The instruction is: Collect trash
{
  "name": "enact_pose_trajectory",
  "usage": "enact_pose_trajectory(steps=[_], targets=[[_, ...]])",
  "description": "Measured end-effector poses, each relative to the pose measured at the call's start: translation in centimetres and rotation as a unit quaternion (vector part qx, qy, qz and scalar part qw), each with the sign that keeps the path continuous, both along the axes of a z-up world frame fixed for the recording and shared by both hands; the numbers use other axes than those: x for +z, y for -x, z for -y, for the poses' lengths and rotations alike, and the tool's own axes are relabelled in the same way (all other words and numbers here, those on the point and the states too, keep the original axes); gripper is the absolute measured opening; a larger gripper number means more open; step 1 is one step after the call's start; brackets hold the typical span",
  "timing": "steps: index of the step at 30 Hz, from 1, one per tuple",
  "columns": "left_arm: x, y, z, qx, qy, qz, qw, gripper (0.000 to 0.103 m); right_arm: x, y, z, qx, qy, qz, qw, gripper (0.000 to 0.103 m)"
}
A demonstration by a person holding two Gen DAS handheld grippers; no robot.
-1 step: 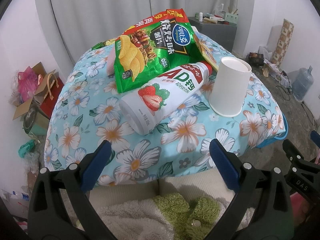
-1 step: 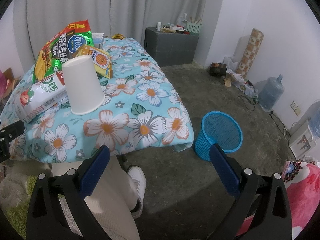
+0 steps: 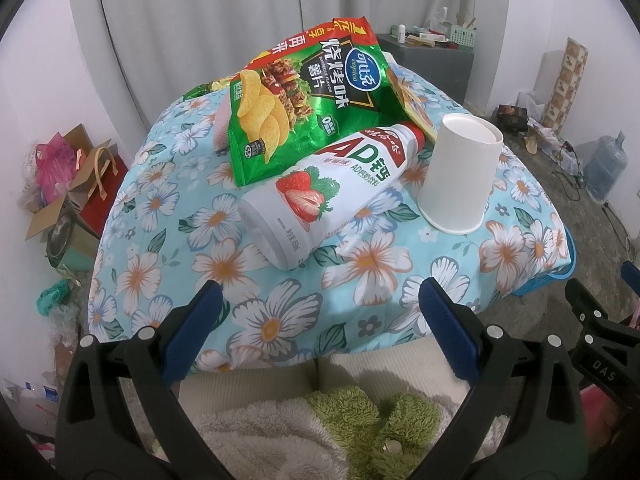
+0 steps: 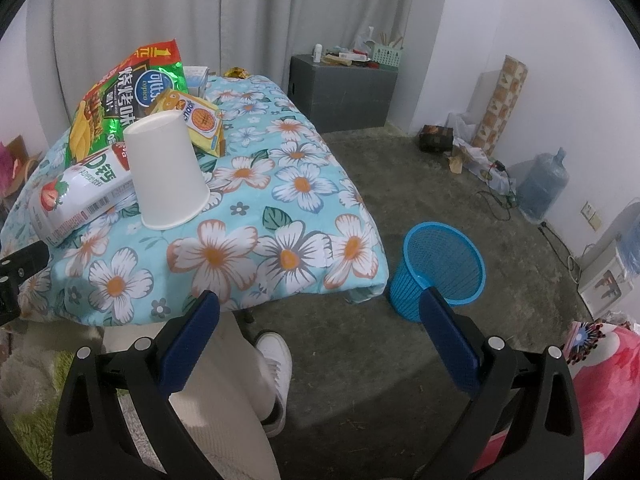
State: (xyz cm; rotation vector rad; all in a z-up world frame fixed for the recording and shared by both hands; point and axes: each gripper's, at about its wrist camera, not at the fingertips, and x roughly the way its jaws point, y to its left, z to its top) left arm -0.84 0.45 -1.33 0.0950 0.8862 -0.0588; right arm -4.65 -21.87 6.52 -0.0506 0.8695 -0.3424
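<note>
White cup (image 3: 460, 176) inverted; strawberry bottle (image 3: 320, 196) lying beside; chip bag (image 3: 304, 92) behind.

The green chip bag (image 3: 304, 100) reads "copico" and "BARBECUE FLAVOR", the white bottle (image 3: 332, 196) "AD", a black gripper part (image 3: 600, 368) "DAS".

milk bottle (image 3: 326, 196) lies beside upturned paper cup (image 3: 460, 176).

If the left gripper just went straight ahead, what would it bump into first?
Probably the strawberry drink bottle, lying on its side on the flowered cloth. The open left gripper points toward its near end, though depth is hard to judge.
</note>
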Motion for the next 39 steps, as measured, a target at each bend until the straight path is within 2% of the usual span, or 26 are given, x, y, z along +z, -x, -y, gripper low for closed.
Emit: enact_pose_trajectory(steps=[8,12,16,18,19,21,23,29,35,39], targets=[[-0.2,-0.2,0.1,-0.001,0.0,-0.003,1.0,0.094,0.2,0.0,0.1,-0.001,-0.005,0.001,1.0,0.097],[-0.2,-0.4,0.0,-0.002,0.021,-0.009,0.9997,0.094,0.2,-0.6,0.1,-0.003,-0.016,0.01,1.0,0.097],[0.0,-0.8,-1.9,-0.01,0.109,0.002,0.994,0.094,1.0,-1.3,-0.2,0.008,-0.015,0.029,0.999,0.097],[0.3,-0.8,-3.6,-0.018,0.177,0.025,0.9837,0.094,1.7,-1.8,-0.5,0.018,-0.019,0.041,0.999,0.097],[0.3,-0.8,-4.3,-0.004,0.196,0.032,0.98,0.094,2.1,-2.1,-0.8,0.025,-0.025,0.051,0.998,0.097],[0.3,-1.0,-5.3,0.009,0.209,0.041,0.9771,0.094,2.7,-2.7,-1.3,0.038,-0.037,0.064,0.997,0.097],[0.4,-1.1,-5.7,-0.01,0.231,0.05,0.9715,0.094,3.1,-3.7,-1.9,0.058,-0.051,0.075,0.994,0.097],[1.2,-0.7,-4.5,-0.056,0.232,0.079,0.9679,0.094,3.6,-7.6,-5.4,0.132,-0.08,0.105,0.982,0.097],[3.8,-2.0,-0.7,-0.115,0.195,0.095,0.9695,0.094,2.2,-11.7,-7.2,0.165,-0.104,0.107,0.975,0.097],[6.7,-4.1,1.7,-0.136,0.2,0.091,0.966,0.094,1.2,-12.5,-6.3,0.159,-0.13,0.097,0.974,0.077]])
